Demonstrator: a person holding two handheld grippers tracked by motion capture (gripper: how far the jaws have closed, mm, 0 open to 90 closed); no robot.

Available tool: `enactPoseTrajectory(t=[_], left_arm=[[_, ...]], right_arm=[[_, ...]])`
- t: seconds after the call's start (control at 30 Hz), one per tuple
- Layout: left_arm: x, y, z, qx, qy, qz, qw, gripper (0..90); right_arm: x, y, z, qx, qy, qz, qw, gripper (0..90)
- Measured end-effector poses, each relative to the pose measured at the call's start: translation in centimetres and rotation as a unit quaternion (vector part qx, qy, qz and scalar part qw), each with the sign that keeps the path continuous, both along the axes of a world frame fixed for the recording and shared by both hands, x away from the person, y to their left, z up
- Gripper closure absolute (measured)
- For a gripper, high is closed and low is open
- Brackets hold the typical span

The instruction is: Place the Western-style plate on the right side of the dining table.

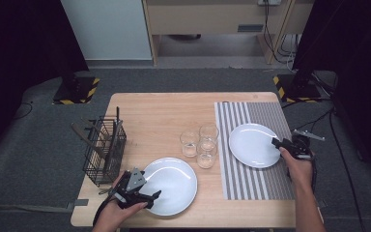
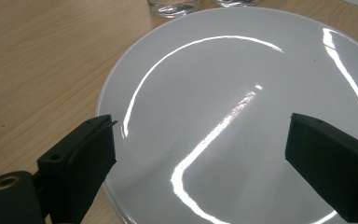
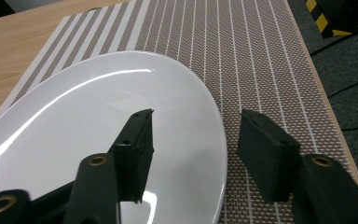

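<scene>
Two white plates are on the wooden table [image 1: 149, 111]. The near plate [image 1: 171, 186] [image 2: 242, 93] lies at the front left. My left gripper [image 1: 149, 198] [image 2: 203, 140] hovers over its near edge with jaws wide open and nothing between them. The far plate [image 1: 253, 145] [image 3: 74, 140] rests on a striped placemat [image 1: 265, 179] [image 3: 261, 60] at the right. My right gripper [image 1: 276, 142] [image 3: 196, 128] is at that plate's right edge. One jaw stands over the plate and the other over the mat, so the rim lies between them with a gap on both sides.
Three clear glasses [image 1: 189, 143] [image 1: 208, 132] [image 1: 206, 153] stand clustered between the plates. A black wire basket [image 1: 105, 152] holding several utensils sits at the table's left edge. Bare wood lies behind the glasses.
</scene>
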State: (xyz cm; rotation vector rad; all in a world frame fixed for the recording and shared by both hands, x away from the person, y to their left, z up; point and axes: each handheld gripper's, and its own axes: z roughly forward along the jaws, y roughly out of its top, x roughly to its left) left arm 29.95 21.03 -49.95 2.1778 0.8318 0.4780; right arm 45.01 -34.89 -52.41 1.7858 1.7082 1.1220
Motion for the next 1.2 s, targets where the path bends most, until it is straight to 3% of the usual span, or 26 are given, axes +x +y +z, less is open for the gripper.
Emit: enactPoseTrajectory(t=[0.23, 0.4, 0.67, 1.2], left_arm=[[0.0, 0.0, 0.0, 0.001, 0.0, 0.0, 1.0, 7.7], [0.0, 0.0, 0.0, 0.001, 0.0, 0.0, 1.0, 7.7], [0.0, 0.0, -0.1, 0.001, 0.0, 0.001, 1.0, 7.7], [0.0, 0.4, 0.0, -0.007, -0.002, 0.007, 0.9999, 7.3]], right_arm=[[0.0, 0.7, 0.3, -0.01, 0.005, 0.006, 0.9999, 33.6], [-0.2, 1.2, 0.7, -0.023, -0.004, 0.0, 0.9997, 24.2], [-1.0, 2.0, 1.7, -0.018, -0.022, 0.006, 0.9996, 9.9], [-5.0, 4.4, 3.5, -0.024, -0.074, 0.048, 0.9959, 7.1]])
